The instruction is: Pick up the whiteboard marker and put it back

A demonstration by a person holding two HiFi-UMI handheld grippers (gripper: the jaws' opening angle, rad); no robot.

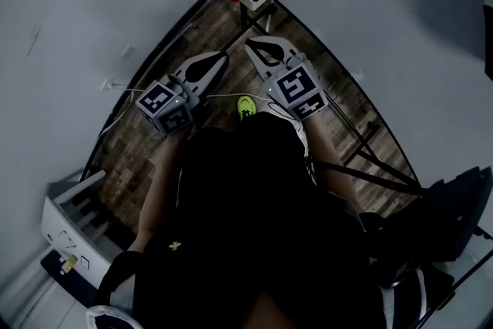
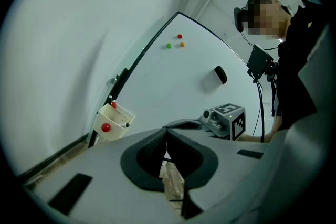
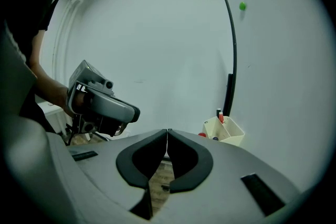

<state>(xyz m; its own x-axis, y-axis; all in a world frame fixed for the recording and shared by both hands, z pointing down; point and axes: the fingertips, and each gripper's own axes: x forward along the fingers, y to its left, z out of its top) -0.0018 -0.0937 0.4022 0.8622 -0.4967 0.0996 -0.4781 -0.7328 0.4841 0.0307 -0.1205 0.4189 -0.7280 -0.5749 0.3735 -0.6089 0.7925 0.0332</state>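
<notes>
Both grippers are clenched on nothing: the right gripper [image 3: 167, 131] shows its jaw tips meeting with only floor behind them, and the left gripper [image 2: 167, 131] shows the same.

The whiteboard marker [image 3: 221, 117] stands in the cream holder [image 3: 231, 136] fixed at the board's lower edge. The red-capped one is probably the marker meant, though the holder carries other small items that are too tiny to sort out. It lies ahead of the right gripper and off to that gripper's right side, apart from the jaws. From the left gripper it lies ahead and off to the left.

In the head view the right gripper's tips sit nearer the holder than the left's, so I judge the right hand better placed to reach.

The marker's long axis runs roughly upright, red cap up and barrel down inside the holder. A grasp would probably need the jaws parted first, then closed across the capped end from the side.
</notes>
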